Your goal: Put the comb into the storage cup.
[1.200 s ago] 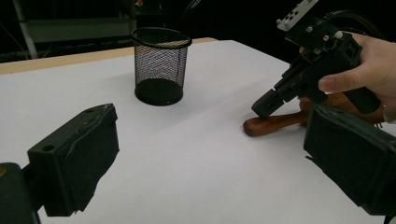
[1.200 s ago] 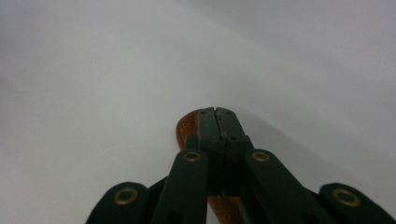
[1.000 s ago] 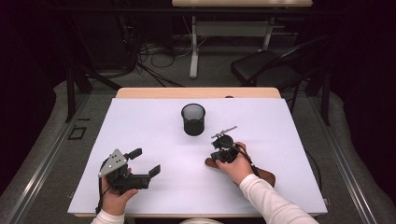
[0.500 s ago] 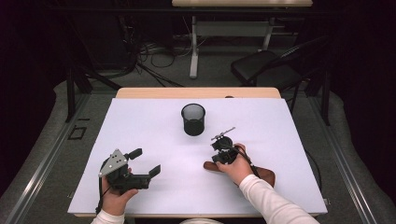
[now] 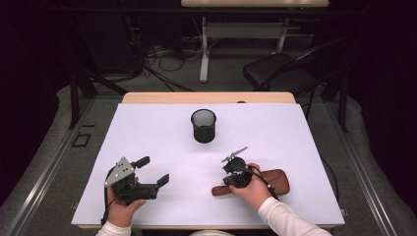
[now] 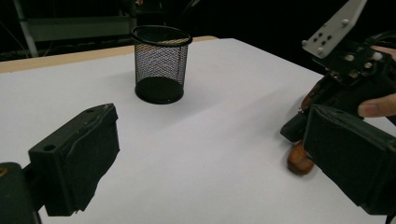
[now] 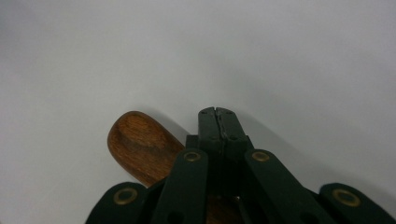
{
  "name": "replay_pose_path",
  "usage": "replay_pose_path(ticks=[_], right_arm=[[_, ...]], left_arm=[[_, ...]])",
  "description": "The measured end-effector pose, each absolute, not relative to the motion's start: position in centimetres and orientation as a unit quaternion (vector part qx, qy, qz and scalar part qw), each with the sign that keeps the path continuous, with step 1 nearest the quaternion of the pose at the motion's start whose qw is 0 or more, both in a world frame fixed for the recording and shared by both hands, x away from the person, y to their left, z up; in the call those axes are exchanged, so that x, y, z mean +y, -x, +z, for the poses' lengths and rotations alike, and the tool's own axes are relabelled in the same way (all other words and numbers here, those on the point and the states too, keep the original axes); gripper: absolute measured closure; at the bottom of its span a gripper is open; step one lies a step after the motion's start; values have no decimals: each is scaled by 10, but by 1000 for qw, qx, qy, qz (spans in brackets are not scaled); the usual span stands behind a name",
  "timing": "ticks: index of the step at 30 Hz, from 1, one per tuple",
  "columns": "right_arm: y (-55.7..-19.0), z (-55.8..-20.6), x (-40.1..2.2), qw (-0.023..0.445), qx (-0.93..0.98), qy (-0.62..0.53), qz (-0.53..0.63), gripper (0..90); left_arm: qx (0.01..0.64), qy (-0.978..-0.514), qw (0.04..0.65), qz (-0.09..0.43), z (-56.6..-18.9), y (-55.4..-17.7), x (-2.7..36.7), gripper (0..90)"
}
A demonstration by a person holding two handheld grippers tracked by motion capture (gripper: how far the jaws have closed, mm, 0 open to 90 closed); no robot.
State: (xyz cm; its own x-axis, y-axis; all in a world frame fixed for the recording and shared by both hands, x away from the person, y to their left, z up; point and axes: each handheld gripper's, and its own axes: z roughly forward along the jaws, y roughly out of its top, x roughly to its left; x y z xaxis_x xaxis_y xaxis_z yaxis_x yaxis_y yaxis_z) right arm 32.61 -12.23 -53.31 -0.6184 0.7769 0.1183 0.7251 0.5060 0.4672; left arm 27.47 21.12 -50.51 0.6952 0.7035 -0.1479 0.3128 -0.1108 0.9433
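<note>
A brown wooden piece (image 5: 276, 180) with a rounded end (image 7: 140, 144) lies flat on the white table (image 5: 295, 137), near the front right. My right gripper (image 5: 227, 184) sits right over it, tips beside the rounded end. Its jaws (image 7: 216, 113) are pressed together with nothing between them. My left gripper (image 5: 153, 170) rests near the front left, held in a hand, its two pads (image 6: 74, 158) wide apart and empty. A black mesh cup (image 5: 203, 125) stands upright at mid-table, also seen ahead in the left gripper view (image 6: 160, 63).
A wooden strip (image 5: 206, 97) edges the table's far side. Beyond it are a chair (image 5: 280, 71), a desk leg and cables on the floor. White surface stretches between the cup and both grippers. The right gripper's grey plate (image 6: 334, 25) stands at the right of the left gripper view.
My right hand has drawn its gripper back toward the front edge and slightly lower, over the wooden piece. The left gripper and the mesh cup have stayed put.
</note>
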Motion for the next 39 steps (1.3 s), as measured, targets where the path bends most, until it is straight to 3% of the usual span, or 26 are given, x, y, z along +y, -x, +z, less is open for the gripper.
replay_pose_path(ticks=[11,39], right_arm=[[-282,-535,-127,83,884,-392,242,900],[-232,-531,-191,119,852,-436,265,900]], left_arm=[[350,-726,566,171,-505,-275,211,37],[354,-726,563,175,-506,-275,210,39]])
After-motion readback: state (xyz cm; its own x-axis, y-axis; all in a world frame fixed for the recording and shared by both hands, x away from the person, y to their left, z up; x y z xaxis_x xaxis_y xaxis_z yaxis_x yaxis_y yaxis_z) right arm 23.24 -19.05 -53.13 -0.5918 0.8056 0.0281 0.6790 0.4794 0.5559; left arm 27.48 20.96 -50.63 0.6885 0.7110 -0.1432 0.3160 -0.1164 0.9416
